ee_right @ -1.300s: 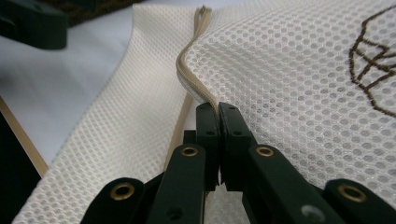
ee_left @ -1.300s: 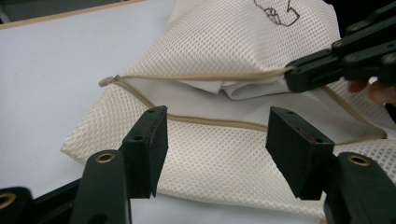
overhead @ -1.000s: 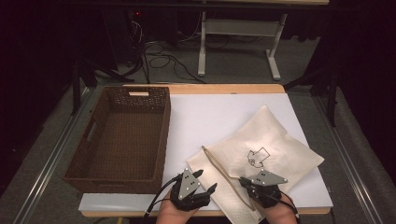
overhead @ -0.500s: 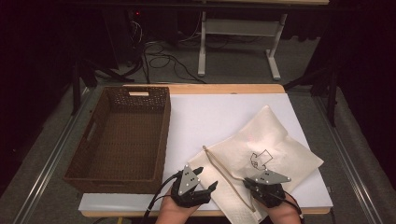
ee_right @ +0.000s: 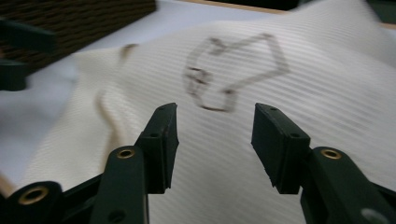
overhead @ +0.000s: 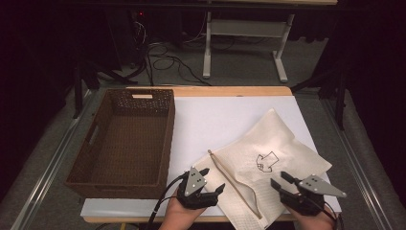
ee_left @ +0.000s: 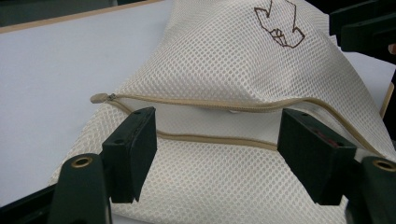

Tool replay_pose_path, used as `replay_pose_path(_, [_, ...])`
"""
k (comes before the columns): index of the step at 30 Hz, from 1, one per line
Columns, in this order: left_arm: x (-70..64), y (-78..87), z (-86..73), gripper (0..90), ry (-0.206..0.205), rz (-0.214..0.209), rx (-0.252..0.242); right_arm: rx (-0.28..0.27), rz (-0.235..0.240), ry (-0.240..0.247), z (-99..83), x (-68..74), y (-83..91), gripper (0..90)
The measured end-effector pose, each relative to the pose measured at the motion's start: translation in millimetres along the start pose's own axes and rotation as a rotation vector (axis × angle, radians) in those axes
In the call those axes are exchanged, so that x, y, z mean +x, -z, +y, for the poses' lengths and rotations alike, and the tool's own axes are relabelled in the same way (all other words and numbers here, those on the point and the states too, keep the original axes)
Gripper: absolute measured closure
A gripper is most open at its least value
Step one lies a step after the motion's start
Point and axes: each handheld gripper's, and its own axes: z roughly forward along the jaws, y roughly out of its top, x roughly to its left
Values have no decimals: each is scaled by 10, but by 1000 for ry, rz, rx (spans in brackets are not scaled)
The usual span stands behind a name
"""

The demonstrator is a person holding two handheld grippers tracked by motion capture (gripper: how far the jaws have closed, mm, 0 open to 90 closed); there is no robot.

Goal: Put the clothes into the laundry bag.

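Observation:
A cream mesh laundry bag (overhead: 273, 158) with a brown outline logo (overhead: 266, 161) lies at the front right of the white tabletop. Its tan zipper (overhead: 233, 179) gapes partly unzipped along the left edge. In the left gripper view the zipper (ee_left: 224, 105) runs just beyond the wide-apart jaws of my left gripper (ee_left: 217, 156). From above, the left gripper (overhead: 212, 181) stands open at the bag's left corner. My right gripper (overhead: 281, 181) is open too, low over the bag's front part, and faces the logo (ee_right: 233, 72) in the right gripper view (ee_right: 215, 135).
A brown wicker basket (overhead: 95, 143) with nothing in it stands on the left of the table. The white tabletop (overhead: 215, 115) is bare behind the bag. Table legs and cables lie on the floor beyond the far edge.
Both grippers have shifted slightly; the right one moved a little to the right and lower along the bag's front. The bag and basket have not moved.

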Motion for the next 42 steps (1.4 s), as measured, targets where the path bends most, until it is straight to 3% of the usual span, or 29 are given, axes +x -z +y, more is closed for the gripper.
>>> replay_pose_path(3, [24, -29, 5, 290, 6, 2, 7, 34, -91, -29, -85, -225, 58, 484])
replay_pose_path(8, [26, -44, 5, 290, 7, 5, 13, 80, -179, -99, -231, -504, 137, 388])
replay_pose_path(14, [16, -27, 19, 292, 4, 3, 4, 205, -217, -191, -421, -638, 42, 214])
replay_pose_path(17, [14, -27, 20, 292, -3, 5, 6, 243, -203, -194, -460, -627, -34, 212])
replay_pose_path(18, [15, -29, 19, 292, -2, 5, 7, 242, -207, -180, -461, -600, -45, 234])
replay_pose_path(20, [15, -37, 16, 293, -4, 6, 9, 231, -149, -163, -460, -553, -56, 310])
replay_pose_path(25, [6, -42, 10, 294, -14, 11, 16, 248, -167, -95, -460, -423, -73, 466])
replay_pose_path(27, [5, -48, 7, 297, -15, 18, 22, 252, -180, -91, -458, -409, -75, 510])
replay_pose_path(34, [7, -45, -6, 301, -15, 32, 28, 243, -143, -66, -451, -373, -92, 811])
replay_pose_path(39, [13, -38, -5, 303, -14, 36, 27, 237, -134, -42, -434, -375, -88, 870])
replay_pose_path(42, [30, -46, -11, 305, -17, 45, 34, 229, -140, -55, -429, -415, -62, 872])
